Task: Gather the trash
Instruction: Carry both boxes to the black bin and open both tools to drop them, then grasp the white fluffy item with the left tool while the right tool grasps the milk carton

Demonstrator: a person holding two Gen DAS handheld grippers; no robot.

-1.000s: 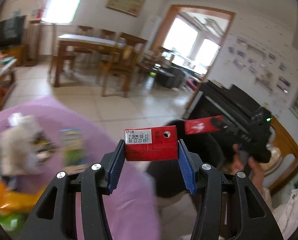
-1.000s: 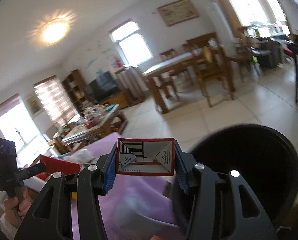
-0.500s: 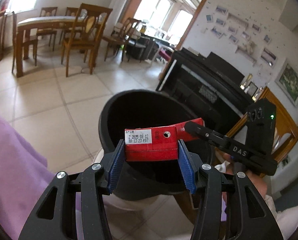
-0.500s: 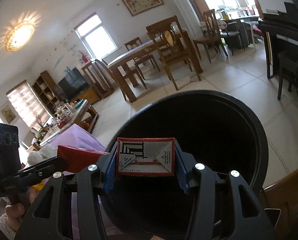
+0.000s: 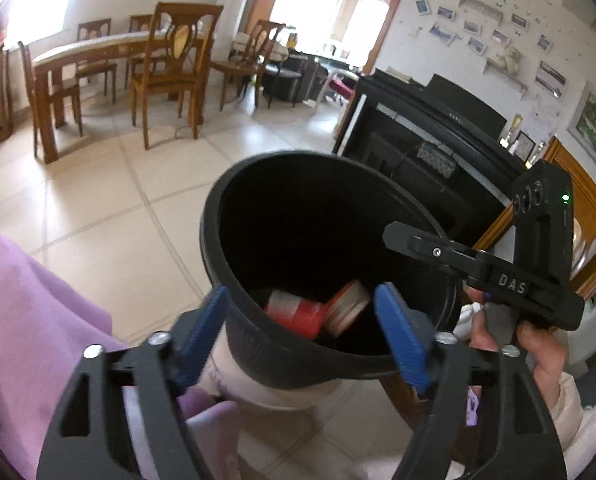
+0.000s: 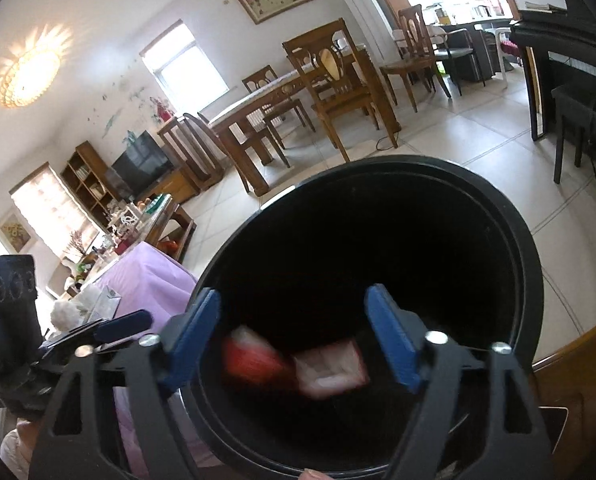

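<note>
Daylit room, blown-out windows (image 5: 326, 0), fisheye-bent edges, motion-blurred cartons (image 6: 294, 364) in the dark bin (image 6: 526, 264).

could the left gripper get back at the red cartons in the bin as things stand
Probably yes: the left hand-held gripper is open over the black bin, whose mouth is uncovered, and the two red cartons lie loose inside, though deep down.

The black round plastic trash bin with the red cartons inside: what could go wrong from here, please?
1. The black round plastic trash bin stands right beside the purple cloth; a swing back toward the table might knock its rim and tip it.
2. The open left gripper and open right gripper, whose jaws have just been opening, hang close together over the bin mouth and could collide.
3. The red cartons look blurred, perhaps falling; one might bounce.
</note>
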